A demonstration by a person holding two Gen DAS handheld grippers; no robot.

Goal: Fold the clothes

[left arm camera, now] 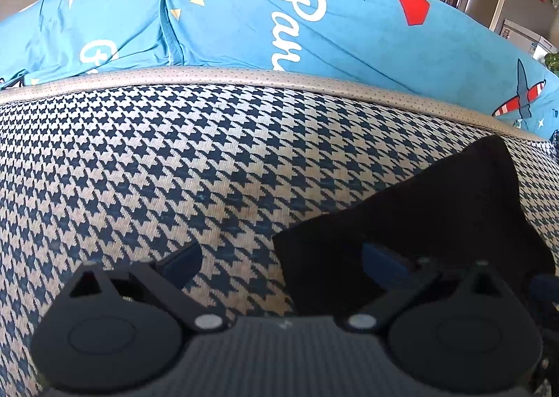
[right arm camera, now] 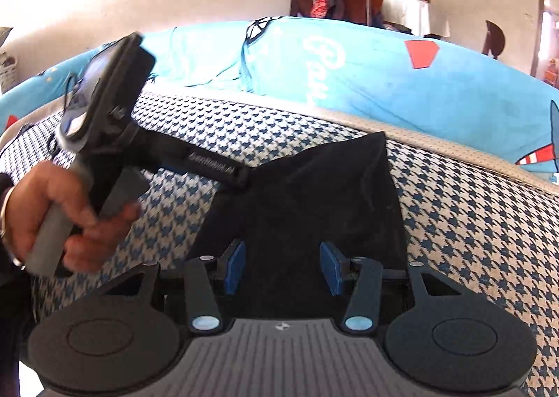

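Lying flat on the houndstooth mat [right arm camera: 471,208], your black garment [right arm camera: 307,194] looks folded and smooth. Your right gripper [right arm camera: 282,267] and left gripper [left arm camera: 276,257] both stand apart, empty. Blue printed bedding [left arm camera: 349,33] lies beyond.

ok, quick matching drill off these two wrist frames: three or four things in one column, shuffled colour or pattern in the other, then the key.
Things
1. folded garment
2. seat cover
3. sheet behind the cushion
4. left gripper's handle in the person's hand

Colour or pattern
A. grey
B. bright blue with white lettering and red shapes
C. plain black
D. navy and cream houndstooth

Pairs: 1-C, 2-D, 3-B, 4-A
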